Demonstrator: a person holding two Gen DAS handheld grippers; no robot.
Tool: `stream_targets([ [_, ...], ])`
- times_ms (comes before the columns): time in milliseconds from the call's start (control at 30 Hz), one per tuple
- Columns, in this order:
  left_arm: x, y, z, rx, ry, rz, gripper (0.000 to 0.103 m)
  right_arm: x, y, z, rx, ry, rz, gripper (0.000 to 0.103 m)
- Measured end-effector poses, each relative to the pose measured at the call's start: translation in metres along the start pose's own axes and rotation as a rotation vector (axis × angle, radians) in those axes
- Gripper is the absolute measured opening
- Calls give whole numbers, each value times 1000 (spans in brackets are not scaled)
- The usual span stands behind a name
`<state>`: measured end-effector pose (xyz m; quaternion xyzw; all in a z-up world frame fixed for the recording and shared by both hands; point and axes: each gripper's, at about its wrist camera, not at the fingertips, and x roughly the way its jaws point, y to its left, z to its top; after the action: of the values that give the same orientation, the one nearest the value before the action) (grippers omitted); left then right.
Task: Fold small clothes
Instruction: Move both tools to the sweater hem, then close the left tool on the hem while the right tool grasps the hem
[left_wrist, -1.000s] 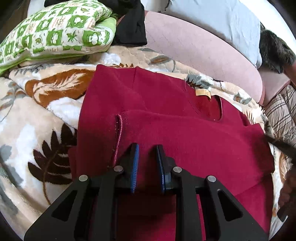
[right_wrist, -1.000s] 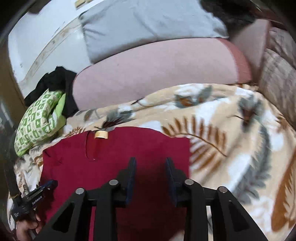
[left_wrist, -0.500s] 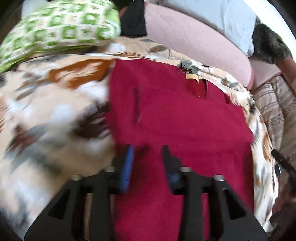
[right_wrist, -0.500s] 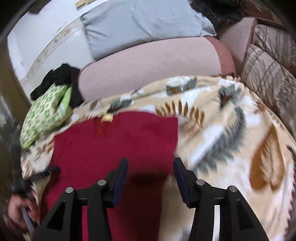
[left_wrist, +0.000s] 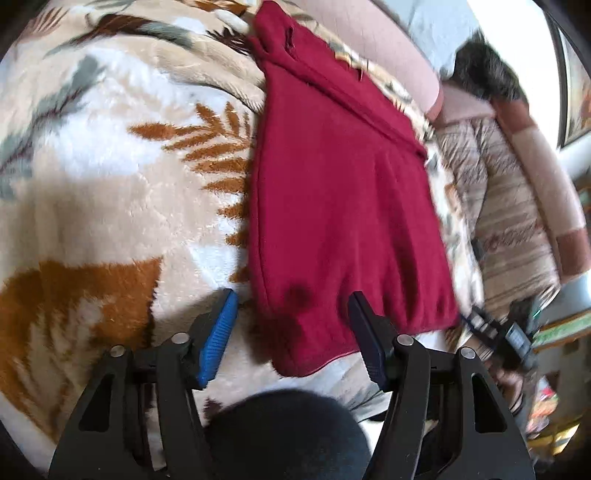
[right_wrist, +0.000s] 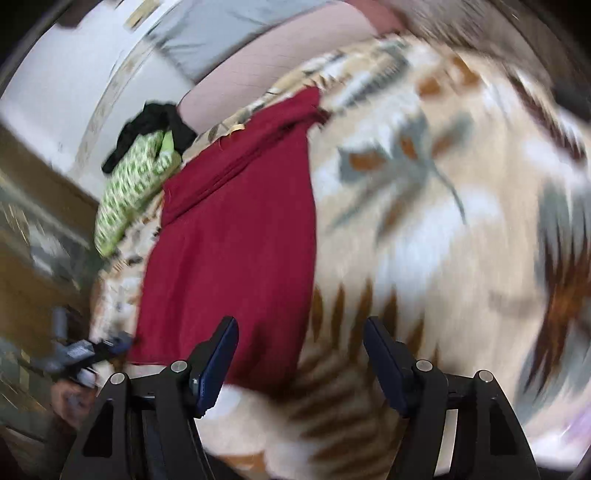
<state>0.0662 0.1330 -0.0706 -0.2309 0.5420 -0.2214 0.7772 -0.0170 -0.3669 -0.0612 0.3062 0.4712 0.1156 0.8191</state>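
Plush leaf-print blanket (left_wrist: 110, 192) covers the bed under both my cameras, and the red garment (left_wrist: 332, 206) lies flat on it as a long narrow folded strip, neck end far from me, hem end near.

From the left wrist view, my left gripper (left_wrist: 291, 325) points steeply down over the near left corner of the hem. Its jaws are opening; the corner sits between them in the view, but the pads do not press on it. One blue pad (left_wrist: 218, 332) hangs over bare blanket just beside the garment's edge, the other over the hem.

From the right wrist view, which is badly blurred, my right gripper (right_wrist: 299, 354) also tilts down, over the near right corner of the garment (right_wrist: 236, 229). Its jaws are opening too, nothing clamped: one finger over red cloth, the other over blanket.

Each view catches the other gripper at its edge, held in a hand (right_wrist: 70, 398) at the opposite hem corner.

Beyond the neck end I see a green-patterned pillow (right_wrist: 129, 192) with black cloth (right_wrist: 147, 125) behind it, a pink cushion (right_wrist: 251, 70), and a grey pillow (right_wrist: 221, 33). A dark rounded shape (left_wrist: 284, 435) fills the bottom of the left view between the gripper's arms; I cannot tell what it is.
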Motion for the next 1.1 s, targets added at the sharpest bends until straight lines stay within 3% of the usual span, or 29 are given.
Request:
stream_targets([
  [100, 0, 9, -5, -95, 2, -105, 68, 3, -6, -6, 44, 13, 85, 68],
  [200, 10, 9, -9, -138, 79, -189, 68, 8, -11, -5, 82, 13, 177, 68],
  [367, 14, 7, -11, -160, 80, -223, 68, 17, -12, -8, 154, 81, 335, 68],
  [467, 16, 9, -10, -179, 64, -240, 67, 21, -7, -11, 121, 82, 289, 66],
  [533, 17, 5, -9, -163, 57, -226, 65, 23, -12, -9, 160, 74, 307, 64],
  [567, 15, 6, -10, -155, 55, -219, 54, 24, -12, -9, 172, 82, 324, 64],
  [600, 15, 7, -11, -149, 57, -210, 34, 27, -9, -10, 163, 106, 351, 64],
  [667, 18, 9, -11, -151, 69, -168, 14, 30, -3, -11, 140, 125, 374, 60],
  [733, 21, 7, -12, -154, 73, -144, 13, 31, -5, -9, 140, 117, 343, 41],
  [833, 20, 3, -13, -132, 65, -143, 13, 39, -14, -9, 188, 150, 344, 28],
  [1067, 19, 9, -10, -193, 22, -127, 13, 44, -1, -10, 130, 163, 334, 27],
  [1100, 16, 11, -11, -185, 13, -118, 9, 41, 0, -10, 119, 152, 321, 27],
])
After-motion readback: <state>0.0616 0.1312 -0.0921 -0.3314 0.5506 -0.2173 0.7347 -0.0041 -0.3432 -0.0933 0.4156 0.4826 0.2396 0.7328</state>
